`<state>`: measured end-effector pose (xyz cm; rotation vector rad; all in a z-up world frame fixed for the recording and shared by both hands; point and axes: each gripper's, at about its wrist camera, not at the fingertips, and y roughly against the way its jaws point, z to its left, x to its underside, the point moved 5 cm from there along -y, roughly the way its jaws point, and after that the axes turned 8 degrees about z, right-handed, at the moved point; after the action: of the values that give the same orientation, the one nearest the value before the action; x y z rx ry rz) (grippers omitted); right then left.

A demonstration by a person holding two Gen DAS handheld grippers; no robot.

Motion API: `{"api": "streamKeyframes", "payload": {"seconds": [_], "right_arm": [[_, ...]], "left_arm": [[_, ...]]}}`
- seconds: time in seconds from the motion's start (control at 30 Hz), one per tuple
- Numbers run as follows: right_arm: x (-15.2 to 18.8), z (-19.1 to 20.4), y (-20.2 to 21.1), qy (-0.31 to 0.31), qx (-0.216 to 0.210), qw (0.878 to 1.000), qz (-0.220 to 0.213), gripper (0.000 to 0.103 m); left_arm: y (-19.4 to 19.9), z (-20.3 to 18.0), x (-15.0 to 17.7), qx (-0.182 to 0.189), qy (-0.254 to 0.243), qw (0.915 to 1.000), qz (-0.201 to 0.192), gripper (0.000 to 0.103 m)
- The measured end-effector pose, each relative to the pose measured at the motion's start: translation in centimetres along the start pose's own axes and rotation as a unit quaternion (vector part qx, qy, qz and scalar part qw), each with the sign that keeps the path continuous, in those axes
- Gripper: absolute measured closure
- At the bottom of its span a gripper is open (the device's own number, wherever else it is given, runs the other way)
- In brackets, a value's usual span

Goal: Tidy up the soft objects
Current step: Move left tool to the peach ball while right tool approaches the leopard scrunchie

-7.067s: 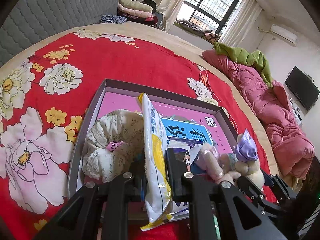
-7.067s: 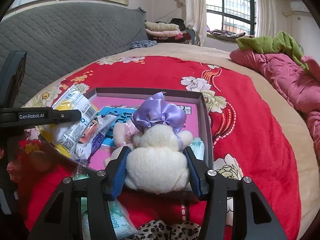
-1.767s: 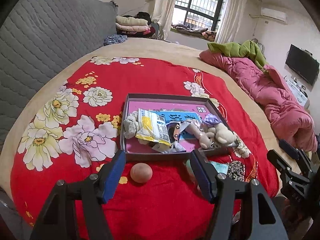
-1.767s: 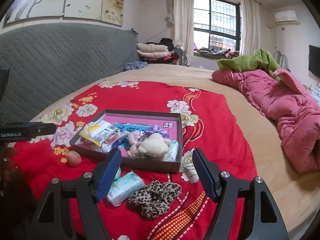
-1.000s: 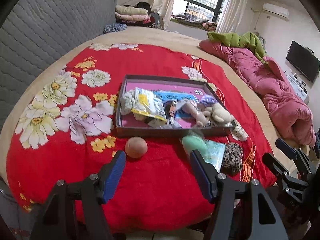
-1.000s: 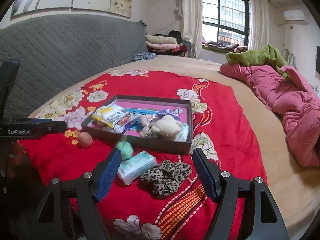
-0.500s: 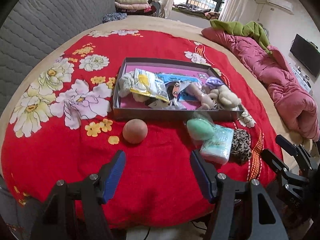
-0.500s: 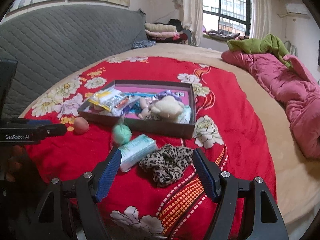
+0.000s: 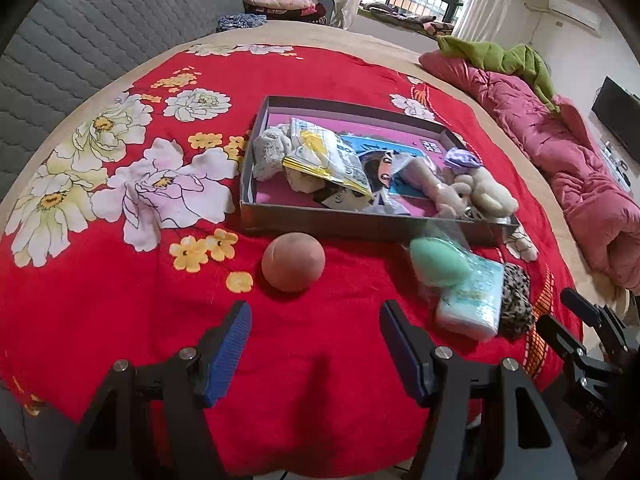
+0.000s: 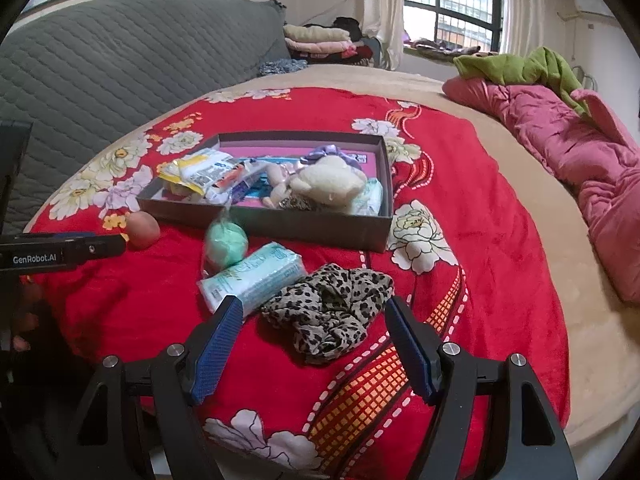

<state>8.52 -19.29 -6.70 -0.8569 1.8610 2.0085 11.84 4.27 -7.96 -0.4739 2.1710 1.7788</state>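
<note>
Spread across a red floral blanket (image 9: 120, 320), closing in on leftovers near its front edge: left gripper (image 9: 314, 326) gaping toward peach ball (image 9: 293, 262), right gripper (image 10: 314, 322) gaping over leopard scrunchie (image 10: 332, 308), beside already-loaded box (image 9: 360, 226).

Your box (image 9: 360, 226) sits mid-bed (image 10: 500, 184), with loose items before it.
In the box, the snack packet (image 9: 326, 160) lies left and the plush toy (image 9: 486, 194) right. Before its front wall you have, left to right, the ball (image 9: 293, 262), sponge (image 9: 438, 262), tissue pack (image 9: 474, 300) and scrunchie (image 10: 330, 312).
</note>
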Motion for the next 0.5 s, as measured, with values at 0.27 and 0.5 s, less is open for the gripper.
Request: {"api": "streamKeyframes", "payload": {"seconds": [0.27,0.5], "right_arm": [[0.1,-0.5,-2.1,-0.002,0.004,1.0,0.021,0.028],[0.1,-0.9,-3.9,0.001,0.011,0.999,0.034,0.028]], "left_arm": [[-2.1,0.4,-1.4,-0.004,0.007,1.0,0.003,0.037],[-3.1,0.5,-2.0,-0.001,0.006,1.0,-0.001,0.037]]}}
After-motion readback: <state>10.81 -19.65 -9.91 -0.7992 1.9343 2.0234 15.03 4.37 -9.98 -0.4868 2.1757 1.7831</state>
